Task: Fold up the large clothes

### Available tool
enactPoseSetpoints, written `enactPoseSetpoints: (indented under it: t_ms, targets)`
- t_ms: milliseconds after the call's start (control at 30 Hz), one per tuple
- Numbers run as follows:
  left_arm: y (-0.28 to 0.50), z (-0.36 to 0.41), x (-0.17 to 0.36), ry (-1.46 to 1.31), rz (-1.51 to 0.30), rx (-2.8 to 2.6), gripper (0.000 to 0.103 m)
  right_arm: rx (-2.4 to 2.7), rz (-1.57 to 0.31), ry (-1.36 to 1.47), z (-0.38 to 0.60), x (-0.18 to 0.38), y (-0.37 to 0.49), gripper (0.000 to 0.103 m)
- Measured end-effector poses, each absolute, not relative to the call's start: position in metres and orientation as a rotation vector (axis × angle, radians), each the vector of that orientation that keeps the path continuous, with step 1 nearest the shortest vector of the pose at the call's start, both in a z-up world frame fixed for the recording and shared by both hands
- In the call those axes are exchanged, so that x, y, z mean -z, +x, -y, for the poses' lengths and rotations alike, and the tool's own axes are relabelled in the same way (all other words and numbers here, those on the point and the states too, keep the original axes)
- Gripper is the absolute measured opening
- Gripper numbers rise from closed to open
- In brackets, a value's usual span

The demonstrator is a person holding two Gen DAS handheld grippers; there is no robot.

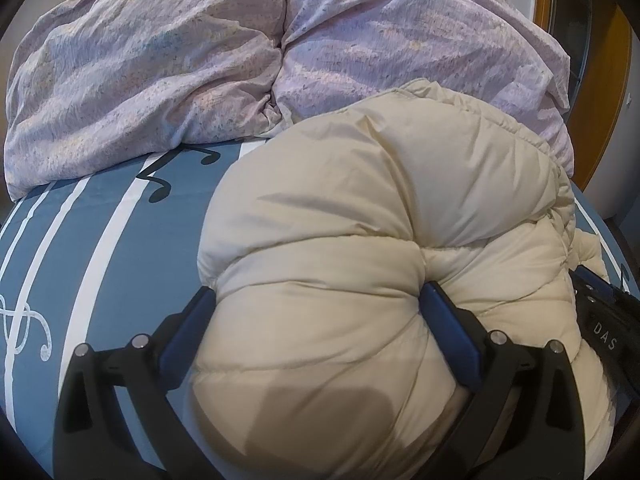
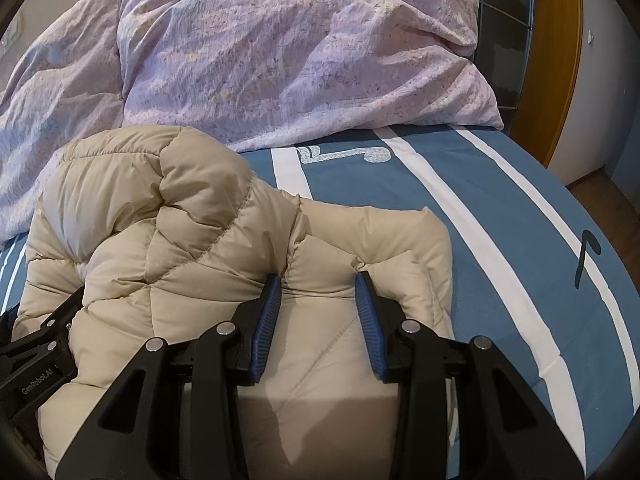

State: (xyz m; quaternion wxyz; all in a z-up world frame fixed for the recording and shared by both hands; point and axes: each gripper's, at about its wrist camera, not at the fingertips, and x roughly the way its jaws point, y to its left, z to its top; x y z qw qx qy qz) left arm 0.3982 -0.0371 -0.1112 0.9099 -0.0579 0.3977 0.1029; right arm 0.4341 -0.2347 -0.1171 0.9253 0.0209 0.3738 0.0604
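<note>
Soft, even indoor light, with heavy fisheye bending in both of your wrist views.

You get diffuse light with no glare; the cream puffer jacket [image 1: 360, 240] shows gentle shading in its folds and a soft-edged shadow across its near part at the bottom of each view. The blue striped bedsheet [image 2: 460, 208] has stripes that curve strongly toward the rim, and black vignette fills the corners. The lilac duvet [image 1: 160, 60] looks grainy and slightly smeared, while the near fabric stays fairly sharp.
</note>
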Motion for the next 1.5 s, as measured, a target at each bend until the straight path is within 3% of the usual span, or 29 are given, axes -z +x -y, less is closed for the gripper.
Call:
enactPoseSetpoints:
  t_ms: [1500]
  targets:
    - [0.401,0.045,0.113,-0.032,-0.827,-0.274,0.101,-0.091,-0.802,-0.004,0.226,0.123,0.439,0.041]
